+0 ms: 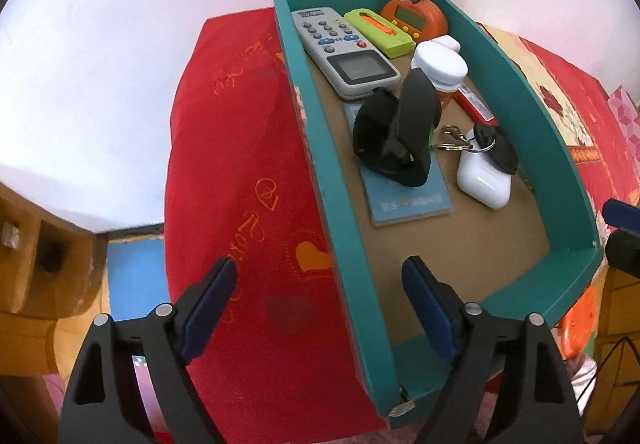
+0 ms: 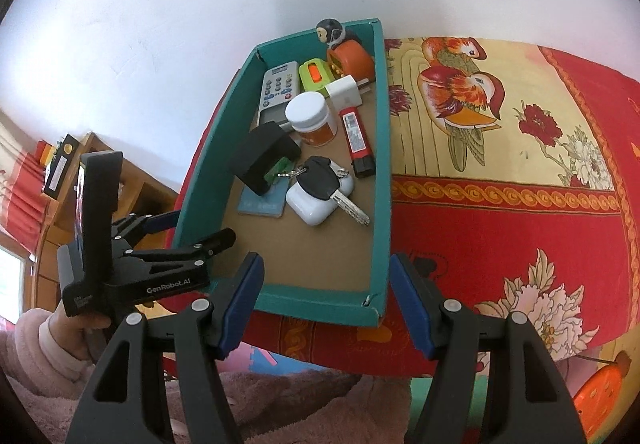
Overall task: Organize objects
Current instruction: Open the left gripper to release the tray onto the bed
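Observation:
A teal cardboard box (image 1: 316, 148) (image 2: 382, 164) lies on a red bed cover. Inside it are a grey remote (image 1: 344, 52) (image 2: 278, 90), a green case (image 1: 380, 28), an orange clock with a monkey figure (image 1: 416, 14) (image 2: 350, 62), a white-lidded orange jar (image 2: 312, 120), a white charger (image 2: 344, 92), a red and black stick (image 2: 358, 142), a black-headed key (image 2: 320, 180) on a white earbud case (image 1: 482, 180), and a black band (image 1: 396, 132) on a blue card (image 1: 408, 200). My left gripper (image 1: 320, 288) (image 2: 204, 226) stands open astride the box's left wall. My right gripper (image 2: 326, 284) is open over the near right corner.
The bed cover (image 2: 500, 228) with birds and flowers spreads right of the box. A white wall rises behind. Wooden furniture (image 1: 36, 264) stands at the left, with blue floor mat (image 1: 136, 268) below. A person's hand in a pink sleeve (image 2: 52, 340) holds the left gripper.

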Tool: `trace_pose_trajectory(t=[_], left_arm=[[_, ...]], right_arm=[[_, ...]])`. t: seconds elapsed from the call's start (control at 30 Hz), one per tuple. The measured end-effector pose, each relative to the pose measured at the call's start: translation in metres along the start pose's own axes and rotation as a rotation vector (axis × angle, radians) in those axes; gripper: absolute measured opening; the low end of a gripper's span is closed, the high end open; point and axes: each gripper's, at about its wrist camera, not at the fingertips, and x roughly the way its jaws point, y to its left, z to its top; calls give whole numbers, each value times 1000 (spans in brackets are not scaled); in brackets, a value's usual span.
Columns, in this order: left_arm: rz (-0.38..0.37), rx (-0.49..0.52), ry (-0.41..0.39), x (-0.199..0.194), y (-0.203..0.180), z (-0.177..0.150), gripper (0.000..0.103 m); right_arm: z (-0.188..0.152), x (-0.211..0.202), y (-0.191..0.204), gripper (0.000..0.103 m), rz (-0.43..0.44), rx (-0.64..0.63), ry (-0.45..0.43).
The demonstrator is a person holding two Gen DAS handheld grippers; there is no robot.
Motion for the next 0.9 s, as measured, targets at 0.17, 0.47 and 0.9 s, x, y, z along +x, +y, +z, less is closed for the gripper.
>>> trace_pose_trajectory(t=[0.17,0.47,0.9], left_arm=[[24,16,-40,-4,-2,-3,99],[47,-28,-85,-20,7,1,101],[150,-128,-105,-50,4,6,101]], right_arm=[[-1,2,4,65,-7,1,7],[-1,7,8,65,-22,-25,-1],[11,10,-1,66,49,-94,-14]])
